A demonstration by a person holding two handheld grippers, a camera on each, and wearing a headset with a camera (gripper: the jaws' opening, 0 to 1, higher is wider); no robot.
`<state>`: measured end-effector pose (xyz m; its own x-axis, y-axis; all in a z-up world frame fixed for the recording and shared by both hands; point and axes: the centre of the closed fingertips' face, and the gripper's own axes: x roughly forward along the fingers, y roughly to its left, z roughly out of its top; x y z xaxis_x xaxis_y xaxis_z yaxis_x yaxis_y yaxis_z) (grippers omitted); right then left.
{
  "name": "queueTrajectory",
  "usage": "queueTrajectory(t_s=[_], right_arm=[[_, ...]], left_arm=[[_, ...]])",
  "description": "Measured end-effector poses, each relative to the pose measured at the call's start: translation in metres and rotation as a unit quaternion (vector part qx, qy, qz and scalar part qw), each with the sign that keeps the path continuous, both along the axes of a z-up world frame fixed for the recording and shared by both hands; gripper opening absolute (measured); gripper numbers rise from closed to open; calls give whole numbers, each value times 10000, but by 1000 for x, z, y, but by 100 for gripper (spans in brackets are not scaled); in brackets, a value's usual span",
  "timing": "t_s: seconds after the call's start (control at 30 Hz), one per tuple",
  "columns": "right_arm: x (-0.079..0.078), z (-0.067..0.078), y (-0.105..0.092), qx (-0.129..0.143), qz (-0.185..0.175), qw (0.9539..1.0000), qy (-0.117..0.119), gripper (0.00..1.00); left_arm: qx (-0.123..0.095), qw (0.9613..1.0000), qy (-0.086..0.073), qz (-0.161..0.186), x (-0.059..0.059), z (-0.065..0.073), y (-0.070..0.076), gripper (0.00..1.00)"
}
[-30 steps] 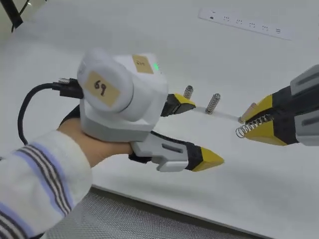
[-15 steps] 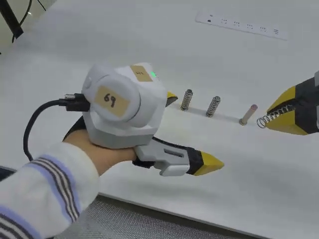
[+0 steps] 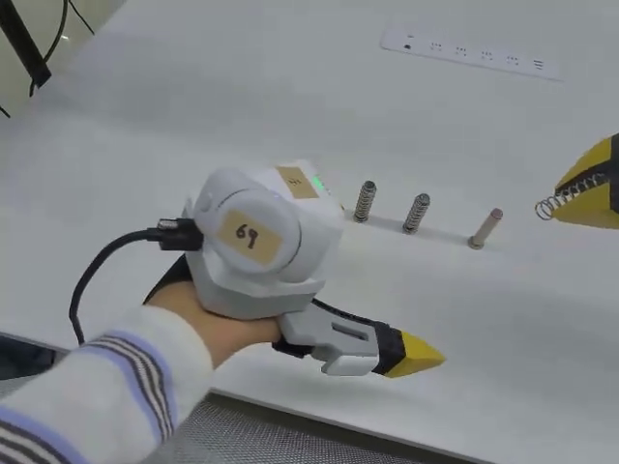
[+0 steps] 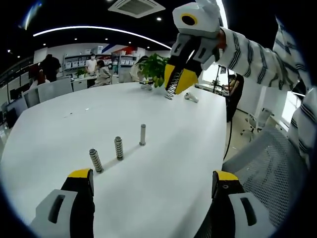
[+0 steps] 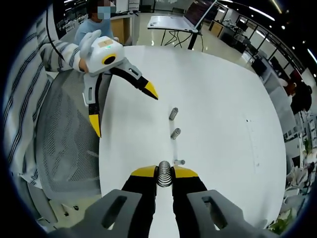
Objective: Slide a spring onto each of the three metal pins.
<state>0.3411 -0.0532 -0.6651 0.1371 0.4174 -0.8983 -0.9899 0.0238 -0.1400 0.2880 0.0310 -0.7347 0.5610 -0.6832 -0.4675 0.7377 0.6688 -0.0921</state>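
On the white tabletop (image 3: 242, 97) three pins stand in a row. The end pin (image 3: 365, 201) and the middle pin (image 3: 416, 213) each carry a coil, while the bare pin (image 3: 486, 228) at the other end stands tilted with nothing on it. The right claw (image 3: 590, 188) hangs in the air off beyond that bare end, well apart from it. Its yellow tips are pinched narrow on a spring (image 3: 556, 203), whose free coils poke out toward the row. The left claw (image 4: 153, 174) is spread wide and holds nothing. It is low over the tabletop on the near side of the row, close to the two loaded pins. A white power strip (image 3: 469, 53) lies far back on the tabletop.
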Motion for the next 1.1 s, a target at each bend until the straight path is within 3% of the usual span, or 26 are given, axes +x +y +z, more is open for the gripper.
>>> queueTrajectory(t_s=[0.37, 0.53, 0.87, 1.1], right_arm=[[25, -14, 1, -438, 307, 9983, 222, 8], [34, -27, 8, -610, 466, 9963, 377, 8], [41, -47, 11, -896, 577, 9927, 569, 8], [44, -60, 9, -1033, 595, 9908, 632, 8]], left_arm=[[-141, 9997, -49, 198, 7, 6, 1, 98], [-120, 9997, 16, 233, 7, 3, 1, 98], [-160, 9995, -86, 270, 10, 7, -1, 98], [-150, 9995, -54, 258, 10, 5, -2, 98]])
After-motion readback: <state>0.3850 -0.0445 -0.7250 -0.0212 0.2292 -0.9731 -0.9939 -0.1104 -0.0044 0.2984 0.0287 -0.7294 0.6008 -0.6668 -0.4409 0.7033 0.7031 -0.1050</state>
